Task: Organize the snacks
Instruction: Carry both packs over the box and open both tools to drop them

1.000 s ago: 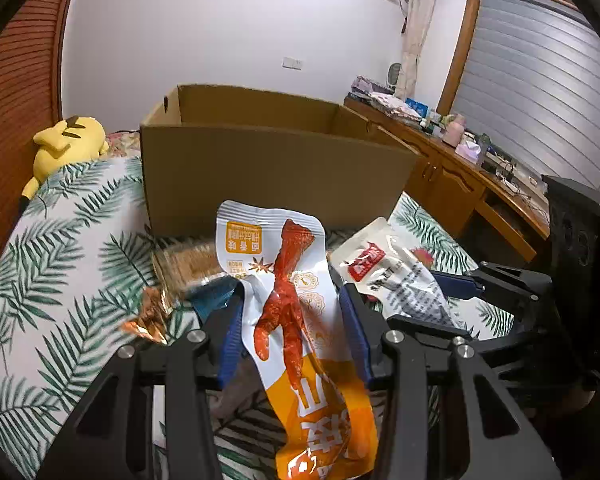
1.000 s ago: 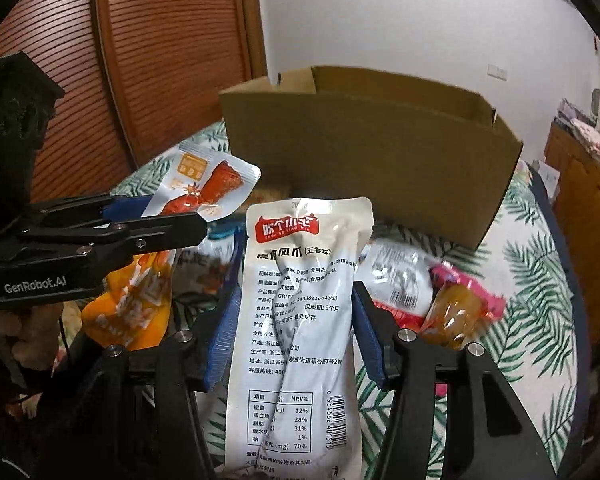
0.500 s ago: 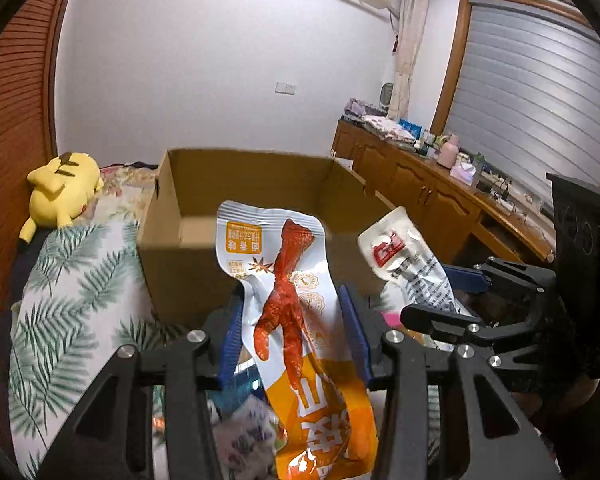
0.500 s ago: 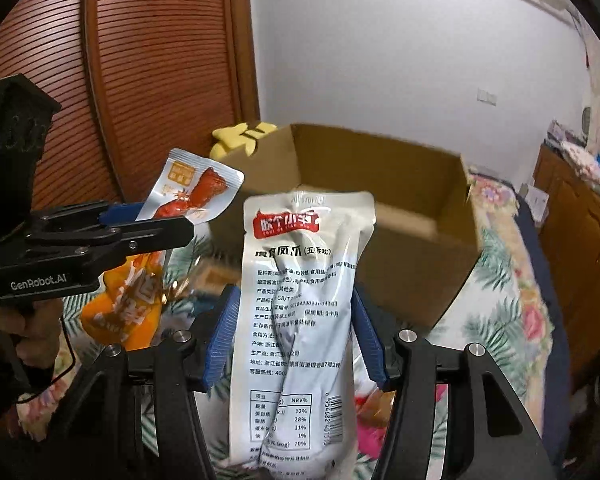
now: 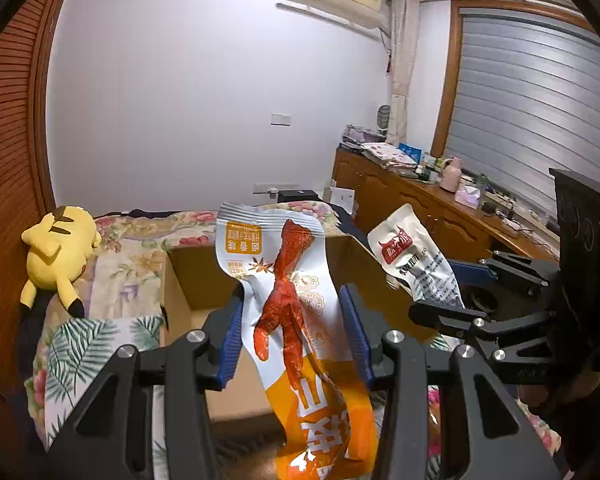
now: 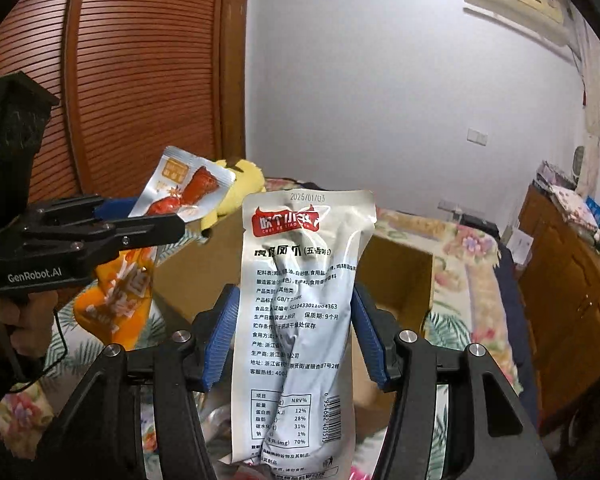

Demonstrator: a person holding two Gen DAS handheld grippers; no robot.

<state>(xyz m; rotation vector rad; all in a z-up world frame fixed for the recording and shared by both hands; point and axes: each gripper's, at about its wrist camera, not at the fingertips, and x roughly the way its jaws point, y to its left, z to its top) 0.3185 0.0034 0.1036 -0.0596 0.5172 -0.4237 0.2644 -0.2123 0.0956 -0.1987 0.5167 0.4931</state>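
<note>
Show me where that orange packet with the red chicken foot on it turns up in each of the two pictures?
Left wrist view: the orange chicken-foot packet fills the centre, between the left gripper's blue fingers.
Right wrist view: the same packet sits at the left edge, seen side-on.
Shared landmark: the yellow plush toy on the bed, peeking from behind the packet in the right view.

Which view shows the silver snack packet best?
The right wrist view: the silver snack packet fills the centre, label readable, pinched in the right hand-held gripper. The left wrist view catches only its top end, small and angled.
</note>
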